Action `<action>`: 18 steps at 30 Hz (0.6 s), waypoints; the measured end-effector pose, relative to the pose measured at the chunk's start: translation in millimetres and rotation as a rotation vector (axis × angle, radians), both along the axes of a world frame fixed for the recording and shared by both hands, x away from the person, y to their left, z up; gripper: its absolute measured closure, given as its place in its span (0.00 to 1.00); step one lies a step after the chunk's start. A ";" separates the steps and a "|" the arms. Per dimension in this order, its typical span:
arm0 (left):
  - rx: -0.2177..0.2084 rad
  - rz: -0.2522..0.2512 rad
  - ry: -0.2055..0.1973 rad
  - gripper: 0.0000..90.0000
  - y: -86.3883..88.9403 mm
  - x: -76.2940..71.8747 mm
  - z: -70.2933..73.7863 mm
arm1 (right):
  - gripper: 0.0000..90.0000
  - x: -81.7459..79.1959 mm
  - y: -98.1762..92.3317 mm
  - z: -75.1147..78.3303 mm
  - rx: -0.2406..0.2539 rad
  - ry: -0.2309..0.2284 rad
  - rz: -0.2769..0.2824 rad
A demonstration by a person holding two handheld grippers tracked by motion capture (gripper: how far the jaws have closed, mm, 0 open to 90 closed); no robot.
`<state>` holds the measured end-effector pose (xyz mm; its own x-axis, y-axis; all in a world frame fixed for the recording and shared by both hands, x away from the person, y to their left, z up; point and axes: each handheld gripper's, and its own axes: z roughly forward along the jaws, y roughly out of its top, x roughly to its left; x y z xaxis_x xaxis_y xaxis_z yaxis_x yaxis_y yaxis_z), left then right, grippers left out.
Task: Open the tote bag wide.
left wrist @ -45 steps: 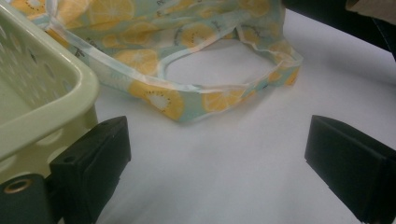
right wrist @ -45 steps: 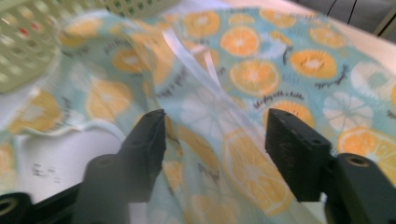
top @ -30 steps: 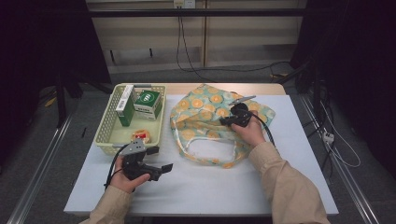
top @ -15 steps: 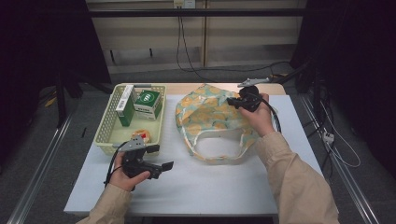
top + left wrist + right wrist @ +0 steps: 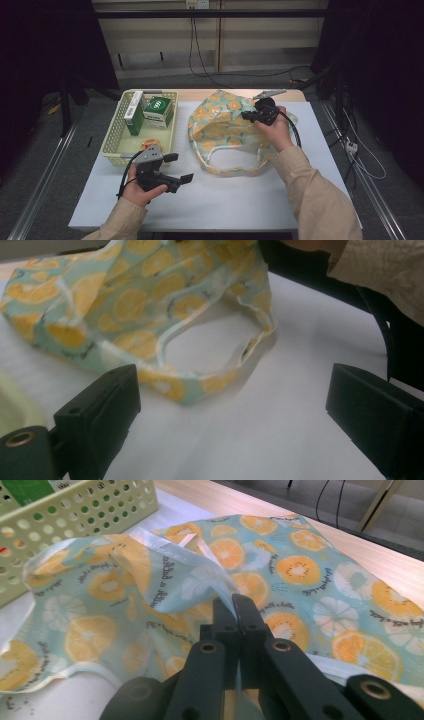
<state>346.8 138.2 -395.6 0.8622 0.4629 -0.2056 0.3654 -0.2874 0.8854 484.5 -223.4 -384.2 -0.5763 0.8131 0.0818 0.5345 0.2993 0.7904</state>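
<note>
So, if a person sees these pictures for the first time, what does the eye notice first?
First, the orange-slice printed bag at the table's middle, one edge pinched and lifted by the shut right gripper. Then the pale yellow basket at the left, holding green boxes. Nearer the front, the left gripper hovers open, facing the bag's mouth.

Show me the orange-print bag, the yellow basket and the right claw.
orange-print bag [image 5: 220, 131]: high view, middle of the cloth.
yellow basket [image 5: 114, 143]: high view, left wall.
right claw [image 5: 235, 611]: right gripper view, tips shut on the bag's cloth.
</note>
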 end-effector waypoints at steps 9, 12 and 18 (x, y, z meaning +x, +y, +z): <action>-0.017 -0.010 -0.024 0.11 -65.7 41.0 -14.4 | 1.00 -6.4 4.6 -3.2 0.025 0.026 -0.001; 0.024 -0.012 -0.046 0.13 -92.7 62.7 -28.1 | 1.00 -7.6 6.0 -3.0 0.033 0.028 -0.005; 0.167 0.022 -0.026 0.23 -122.3 102.2 -52.2 | 1.00 -7.9 11.5 -0.6 0.035 0.037 0.003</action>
<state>448.9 15.9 -447.8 0.8553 0.5079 -0.1026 0.3514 -0.4229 0.8353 476.6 -211.9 -384.8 -0.5750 0.8075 0.1314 0.5626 0.2737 0.7801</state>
